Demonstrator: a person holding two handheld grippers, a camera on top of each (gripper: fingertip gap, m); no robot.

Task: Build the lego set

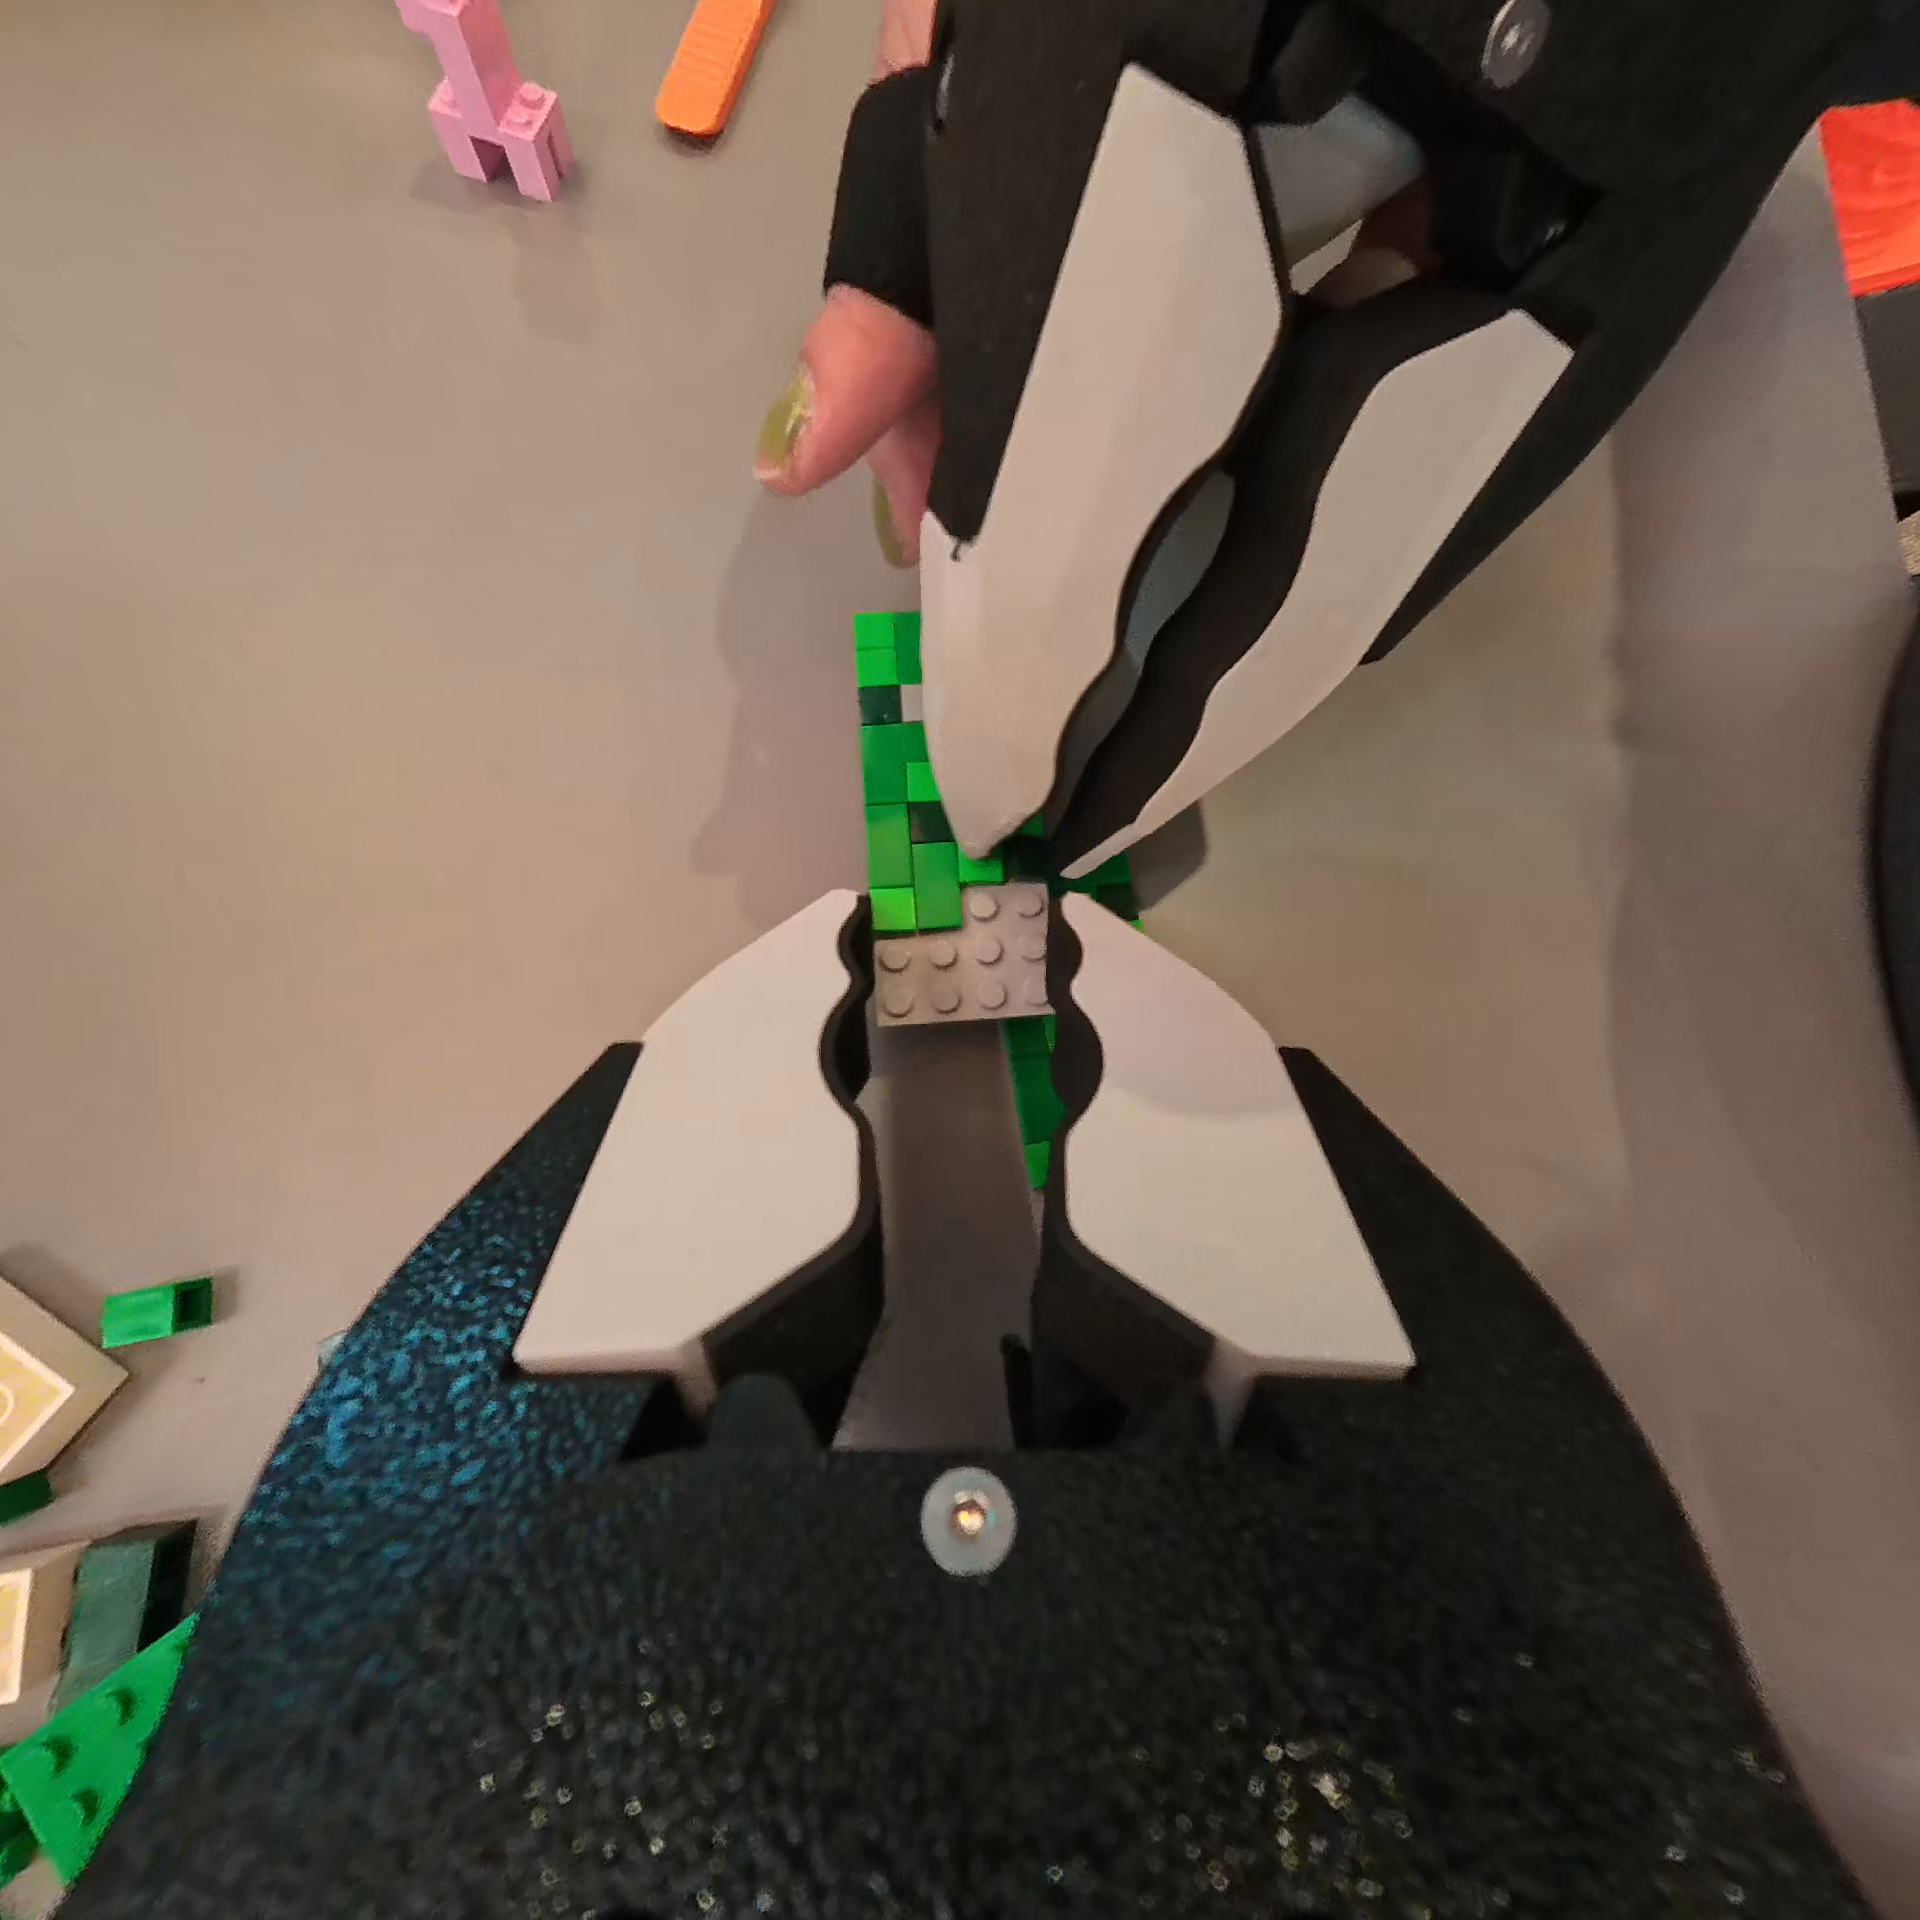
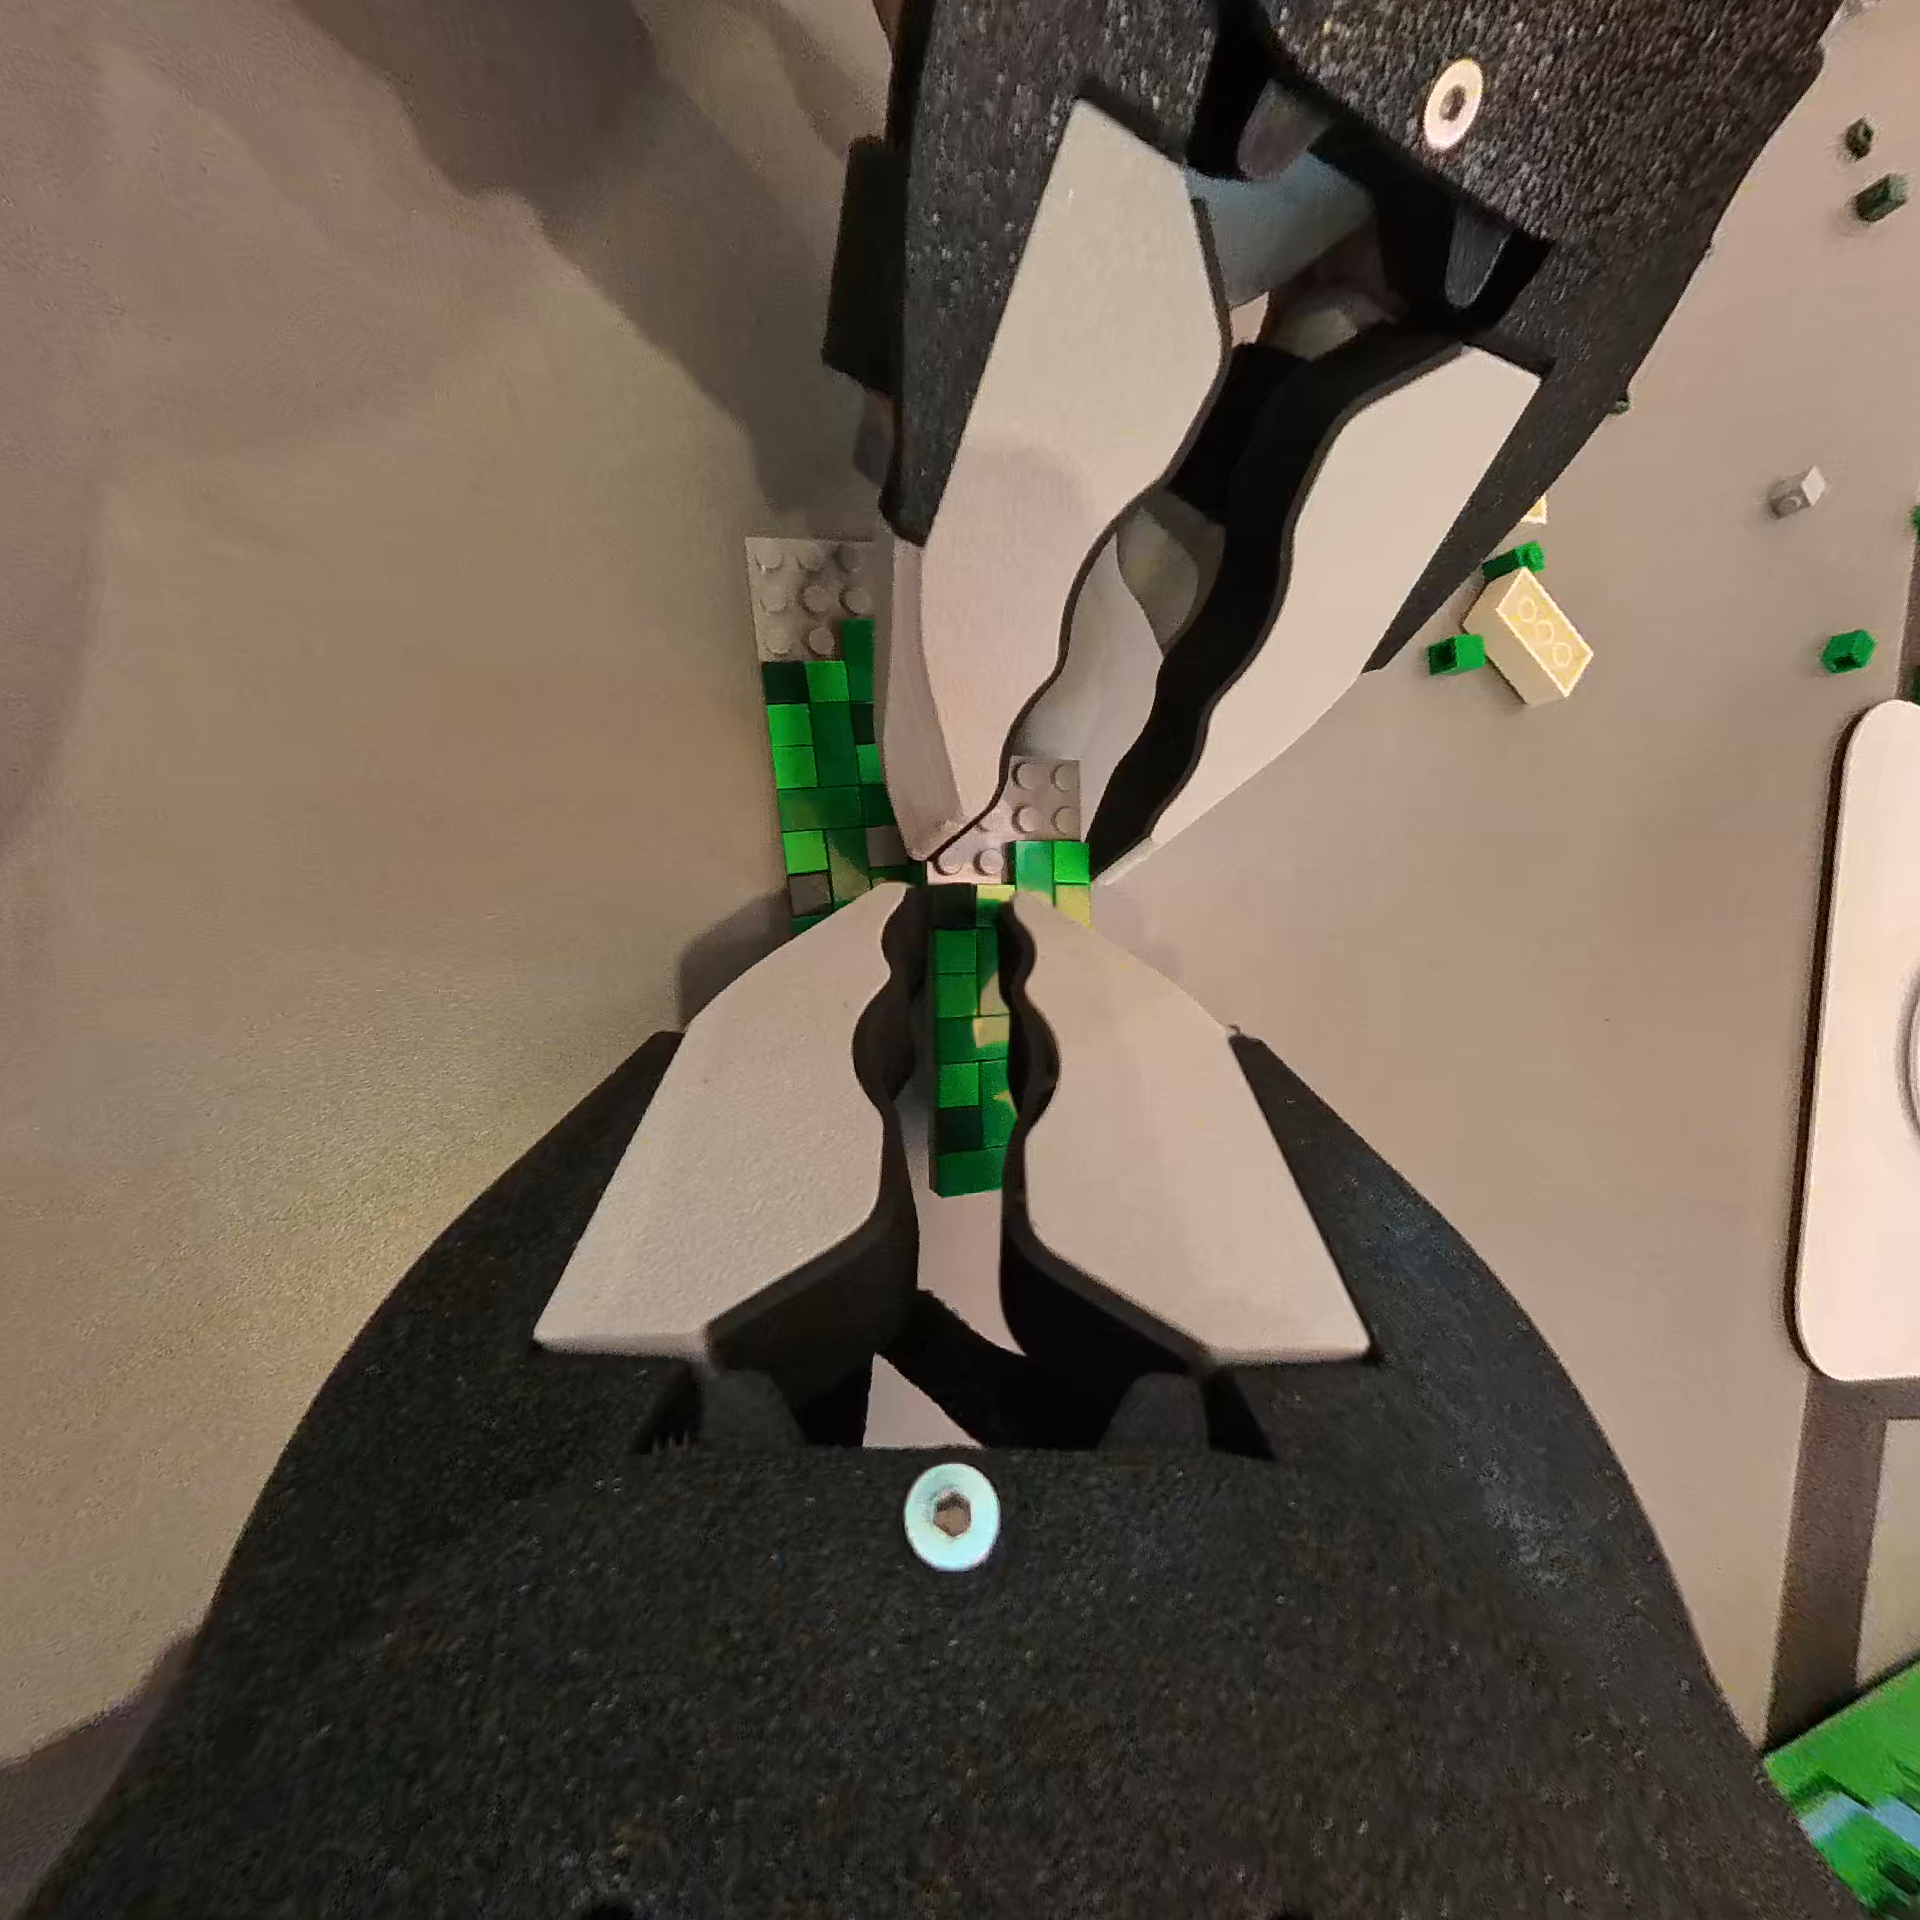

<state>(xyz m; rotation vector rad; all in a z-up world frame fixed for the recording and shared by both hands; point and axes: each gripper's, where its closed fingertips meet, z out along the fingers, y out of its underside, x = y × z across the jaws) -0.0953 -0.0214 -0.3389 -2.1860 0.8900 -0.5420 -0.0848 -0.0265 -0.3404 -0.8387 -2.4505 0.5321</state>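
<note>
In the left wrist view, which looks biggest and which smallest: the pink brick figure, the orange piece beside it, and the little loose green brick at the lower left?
As they look in that view:
1. Pink brick figure, though cut off at the top edge.
2. Orange piece, also cut off, so its rank against the figure is unsure.
3. Loose green brick, plainly smallest, though nearer the camera.

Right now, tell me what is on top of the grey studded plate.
Green tiles in mixed shades cover most of the grey plate; the end in the left gripper shows bare studs. The right gripper hides whatever lies beneath its tips.
</note>
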